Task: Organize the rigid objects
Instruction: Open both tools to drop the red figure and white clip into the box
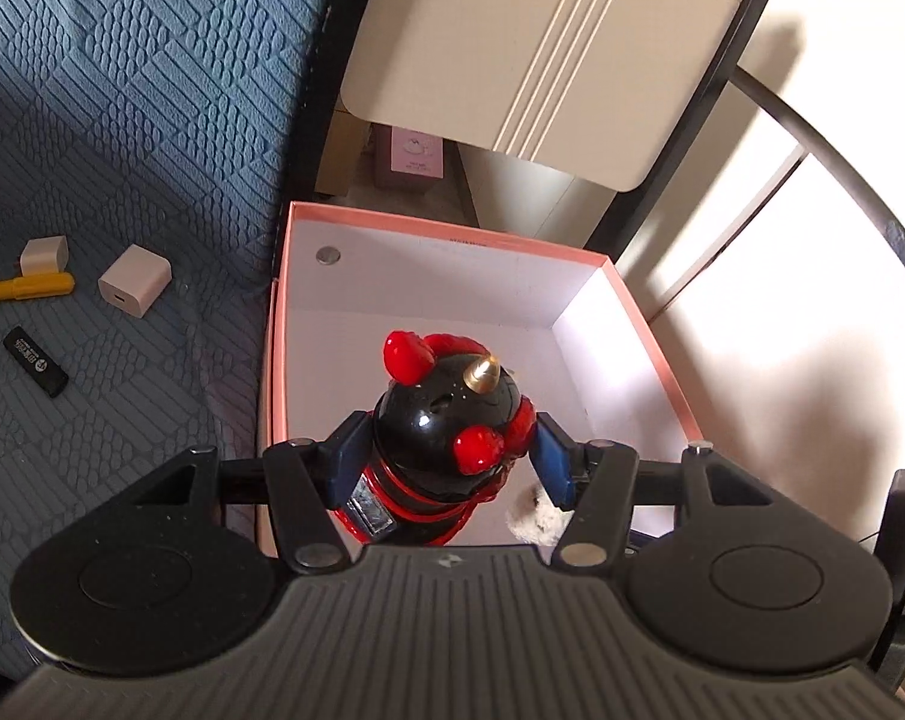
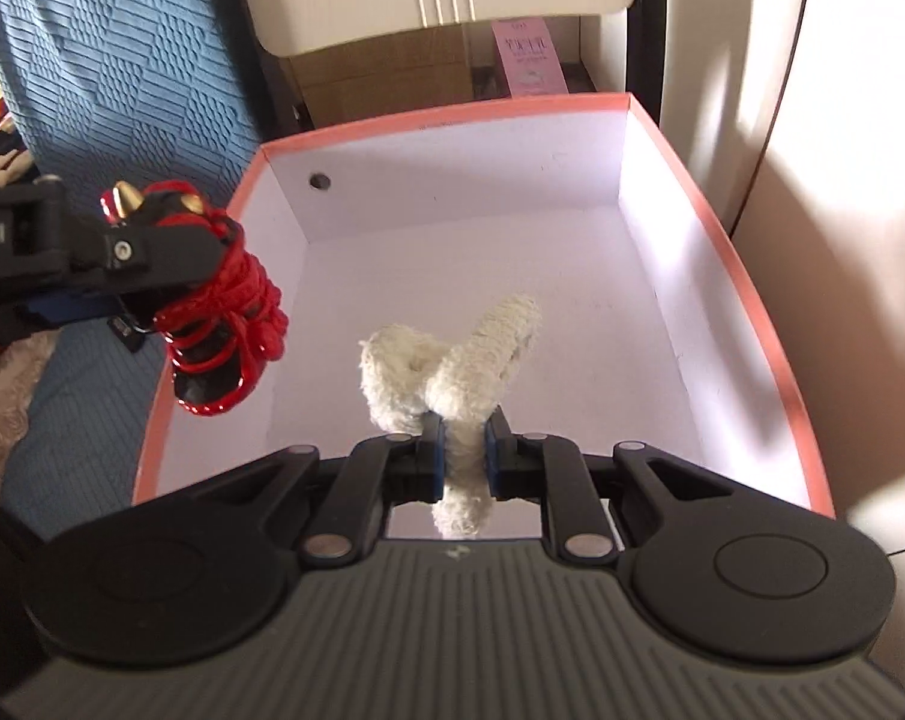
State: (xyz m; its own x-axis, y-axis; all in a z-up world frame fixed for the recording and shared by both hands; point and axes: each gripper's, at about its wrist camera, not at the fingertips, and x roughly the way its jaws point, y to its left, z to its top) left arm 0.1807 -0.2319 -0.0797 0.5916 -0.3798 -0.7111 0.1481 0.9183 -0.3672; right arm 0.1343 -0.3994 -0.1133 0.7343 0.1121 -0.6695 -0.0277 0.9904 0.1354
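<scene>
Left gripper: I am clamping its blue pads on the flanks of a glossy black-and-red horned figurine, jaws standing about half apart around the body.
Figurine, position: I am holding it head-up over the near left corner of the open pink-rimmed box; in the right wrist view the figurine is hanging just above the box's left rim.
Right gripper: I am pinching it narrowly on a fluffy white plush toy, fingers nearly together on the toy's thin lower part.
Plush toy, position: I am holding it over the near middle of the box interior, clear of all four walls.
Open room: the white box floor is lying bare beyond both held things; the far and right walls are standing well apart from them.
Edges: the box's left rim is running beside a blue quilted cover.
Outside the box: two white chargers, a yellow screwdriver and a black USB stick are lying on that cover.
Hard to make out: my own gripper body is hiding the figurine's base and the box's near wall; only a scrap of the plush is showing in the left wrist view.
</scene>
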